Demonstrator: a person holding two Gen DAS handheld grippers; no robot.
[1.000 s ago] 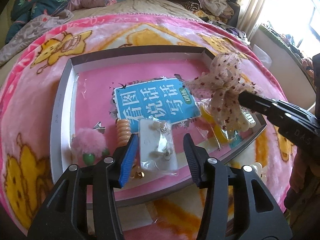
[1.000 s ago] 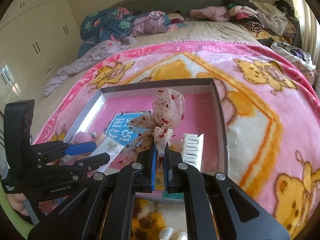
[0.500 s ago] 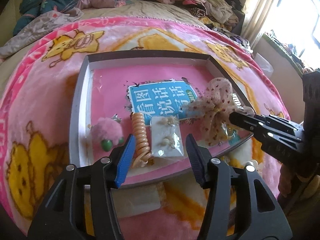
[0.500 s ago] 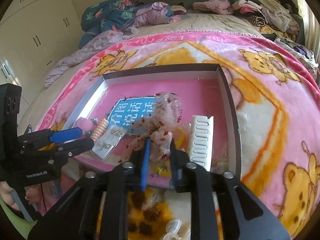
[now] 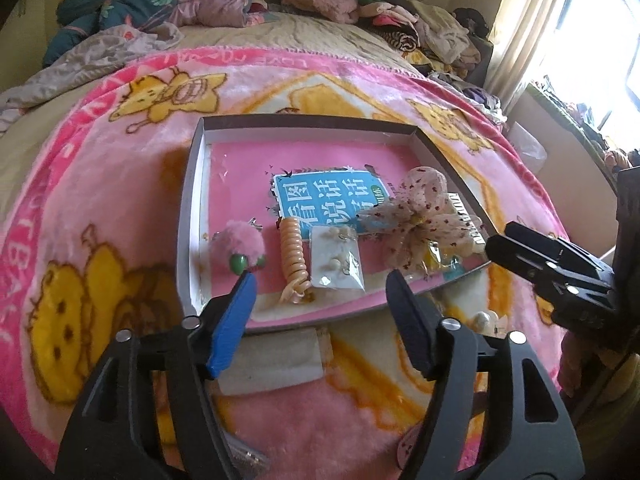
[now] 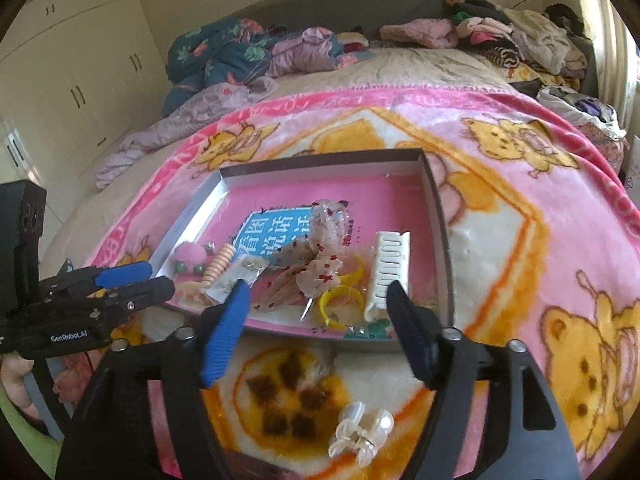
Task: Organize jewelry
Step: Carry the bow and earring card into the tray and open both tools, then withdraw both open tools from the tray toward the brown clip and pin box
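Right claw [image 6: 316,308] now off bow [image 6: 316,256]

A home bedroom is showing here. A bed [image 6: 400,68] is filling most of both views, and a pink fleece blanket [image 6: 540,184] printed with yellow cartoon bears is lying spread over it. Rumpled quilts [image 6: 240,56] and heaps of loose clothes [image 6: 520,40] are piling up along the dark headboard [image 6: 320,12]. Cream built-in wardrobe doors [image 6: 80,80] are standing along the wall on one side, and daylight is coming through a curtained window [image 5: 560,40] on the other. A shallow box [image 5: 192,208] is resting on the blanket, holding hair accessories.
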